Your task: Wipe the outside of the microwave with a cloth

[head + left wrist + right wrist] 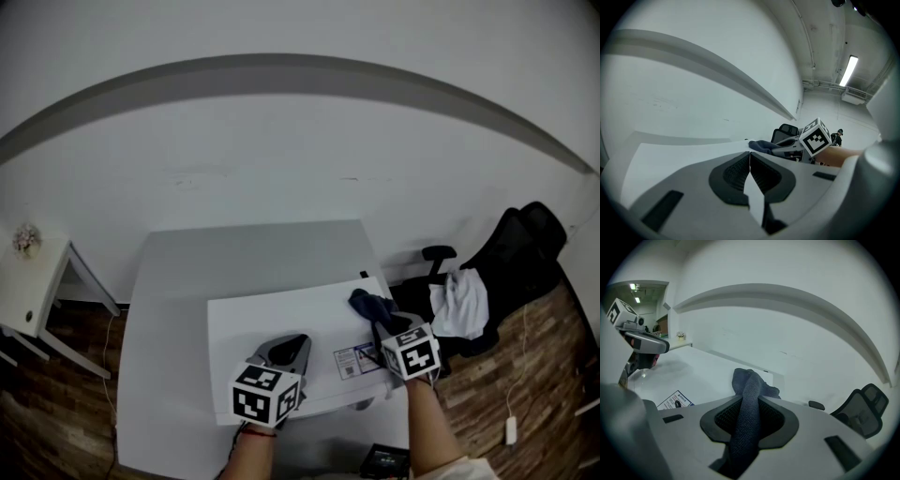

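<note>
The white microwave stands on a grey table, its flat top facing me. A dark blue cloth lies bunched on the top near the right rear corner, pinched in my right gripper; in the right gripper view the cloth runs up between the jaws. My left gripper rests over the front middle of the top, jaws shut with nothing between them. From the left gripper view the right gripper and cloth show ahead to the right.
A label sticker sits on the microwave top near the right gripper. A black office chair with a white garment stands right of the table. A small white side table is at left. A white wall rises behind.
</note>
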Demonstrator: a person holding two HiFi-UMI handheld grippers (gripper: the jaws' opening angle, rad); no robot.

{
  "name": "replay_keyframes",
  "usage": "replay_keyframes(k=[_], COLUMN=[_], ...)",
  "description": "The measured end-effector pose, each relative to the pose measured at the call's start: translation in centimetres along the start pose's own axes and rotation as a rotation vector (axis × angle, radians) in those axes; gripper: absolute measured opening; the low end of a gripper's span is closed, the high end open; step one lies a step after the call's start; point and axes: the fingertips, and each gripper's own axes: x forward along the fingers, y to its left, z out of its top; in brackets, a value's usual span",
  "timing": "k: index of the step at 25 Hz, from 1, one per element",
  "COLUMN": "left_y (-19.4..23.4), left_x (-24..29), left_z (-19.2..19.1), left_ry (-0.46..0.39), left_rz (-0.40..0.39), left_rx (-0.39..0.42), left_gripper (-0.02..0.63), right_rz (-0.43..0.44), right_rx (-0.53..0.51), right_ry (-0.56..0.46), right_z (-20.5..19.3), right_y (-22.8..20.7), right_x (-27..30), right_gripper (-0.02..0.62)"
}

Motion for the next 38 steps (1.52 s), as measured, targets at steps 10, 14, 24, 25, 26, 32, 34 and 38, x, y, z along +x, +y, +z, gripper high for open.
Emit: replay_keyframes(k=[10,14,24,25,26,32,34,38], left_y=[0.6,1.3,3.0,3.2,3.5,4.6,5.0,5.5], left_x=[0.5,0.5,0.0,0.0,0.0,-0.6,-1.0,-2.1], left_z=[0.3,0.3,1.1,1.1,1.2,1.3,1.3,1.3], left_ry=[0.011,0.012,-0.017,-0.022,-0.026,-0.027,-0.027,-0.029], left_rz=[0.017,0.022,0.013,0.012,0.011,0.006,0.006,0.003], left_rx=[0.005,0.0,-0.007,-0.005,-0.005,-0.015,-0.022,-0.024], left_gripper=[0.005,0.005,0.005,0.005,0.005,0.005,0.005,0.005], right_rz=[-0.067,-0.092,-0.059,-0.051,-0.042,-0.012,-0.009,0.001], right_rx=[0.011,-0.01,-0.049,-0.059,-0.067,-0.099,-0.107,-0.11], right_ry=[0.009,0.035,0.026,0.023,0.021,0.014,0.015,0.017], right_z=[1.4,2.0,4.5,4.8,5.2,6.6,7.0,7.5], right_y=[-3.0,-2.7,1.7,2.5,3.2,7.0,7.9,9.5], right_x=[2.7,3.5,5.0,5.2,5.3,5.9,6.0,6.2], right_gripper=[0.101,0.101,0.101,0.101,0.101,0.101,0.101,0.101])
